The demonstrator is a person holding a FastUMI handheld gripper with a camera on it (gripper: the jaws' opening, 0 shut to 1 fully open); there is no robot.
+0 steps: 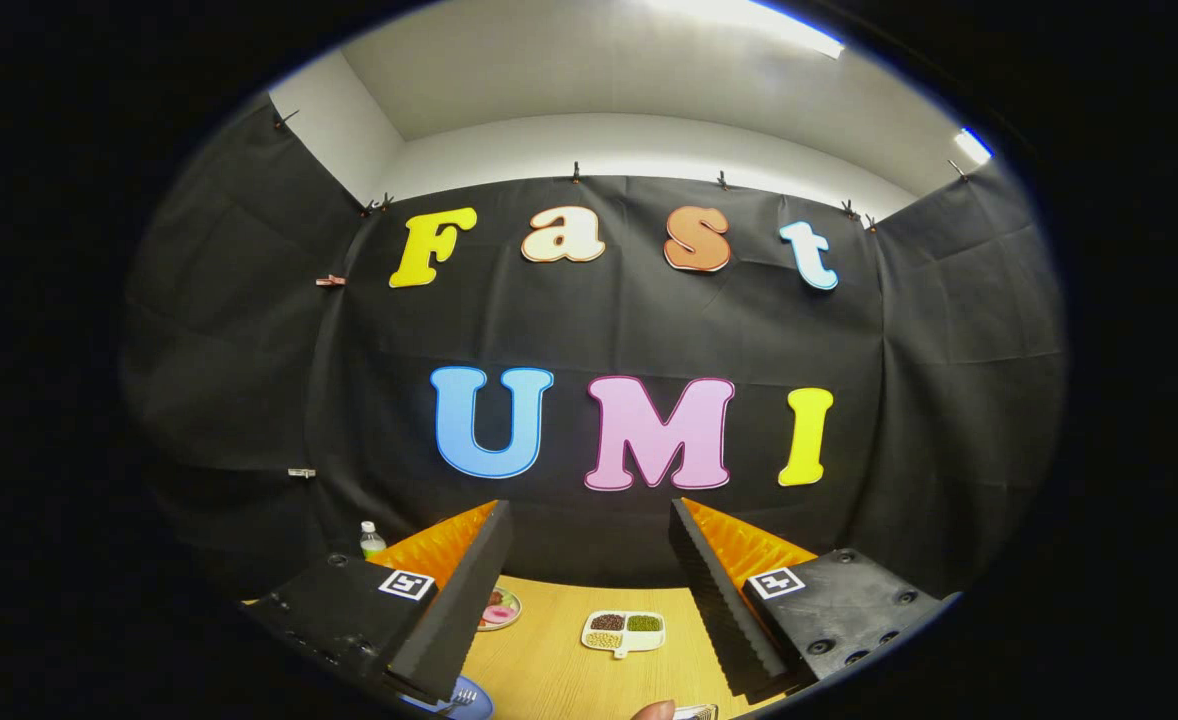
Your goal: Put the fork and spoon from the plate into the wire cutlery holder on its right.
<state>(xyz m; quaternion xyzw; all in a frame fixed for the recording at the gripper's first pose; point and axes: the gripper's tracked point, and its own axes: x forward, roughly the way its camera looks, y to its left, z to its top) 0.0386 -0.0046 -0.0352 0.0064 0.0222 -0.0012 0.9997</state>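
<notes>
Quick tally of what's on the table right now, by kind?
Plates and dishes: 3 (blue plate, divided tray, small plate)
Forks: 1
Bottles: 1
Total: 5
The gripper is open, holding nothing.

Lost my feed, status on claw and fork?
Claw open, holding nothing, raised over table. Fork on blue plate by one finger. Divided dish beyond.

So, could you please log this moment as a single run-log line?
gripper: open, holding nothing | fork: on blue plate, by left finger | divided tray: on table beyond fingers
</notes>
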